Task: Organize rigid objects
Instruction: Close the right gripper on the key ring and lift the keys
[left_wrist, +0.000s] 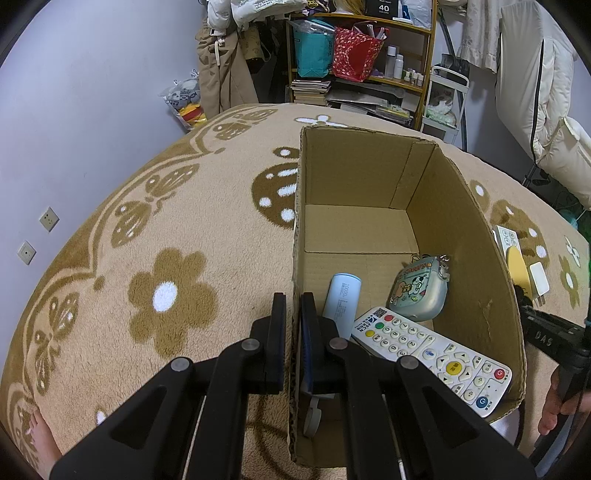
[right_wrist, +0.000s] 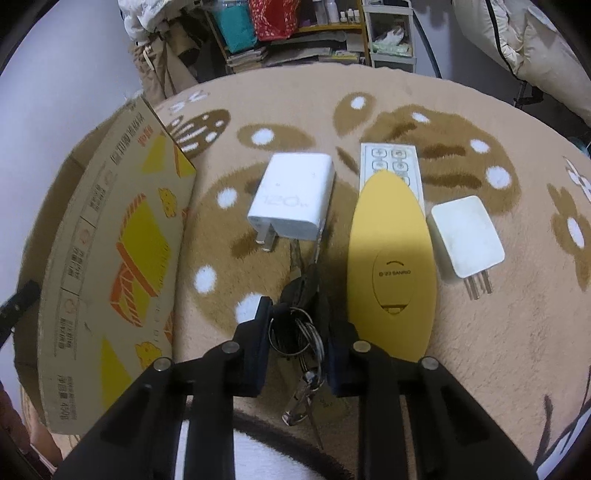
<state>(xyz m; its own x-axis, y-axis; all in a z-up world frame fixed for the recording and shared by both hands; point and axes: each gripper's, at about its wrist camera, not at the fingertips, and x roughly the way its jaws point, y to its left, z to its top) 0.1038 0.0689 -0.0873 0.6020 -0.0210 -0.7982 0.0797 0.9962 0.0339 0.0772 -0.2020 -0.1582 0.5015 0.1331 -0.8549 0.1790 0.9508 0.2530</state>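
Note:
My left gripper (left_wrist: 293, 297) is shut on the left wall of an open cardboard box (left_wrist: 469, 236). Inside the box lie a pale blue power bank (left_wrist: 341, 299), a cartoon-printed case (left_wrist: 421, 291) and a white remote with coloured buttons (left_wrist: 432, 354). In the right wrist view my right gripper (right_wrist: 295, 306) is shut on a bunch of keys (right_wrist: 301, 291) with metal rings, low over the rug. Just beyond it lie a white charger (right_wrist: 291, 195), a yellow oval device (right_wrist: 391, 258) resting on a white remote (right_wrist: 391, 158), and a second white plug adapter (right_wrist: 465, 236).
The box's printed outer side (right_wrist: 110, 258) stands to the left of the right gripper. A beige rug with brown flowers (left_wrist: 170, 291) covers the floor. Shelves with bags and bottles (left_wrist: 369, 55) and hanging clothes stand at the back. A hand (left_wrist: 554, 406) shows at the right edge.

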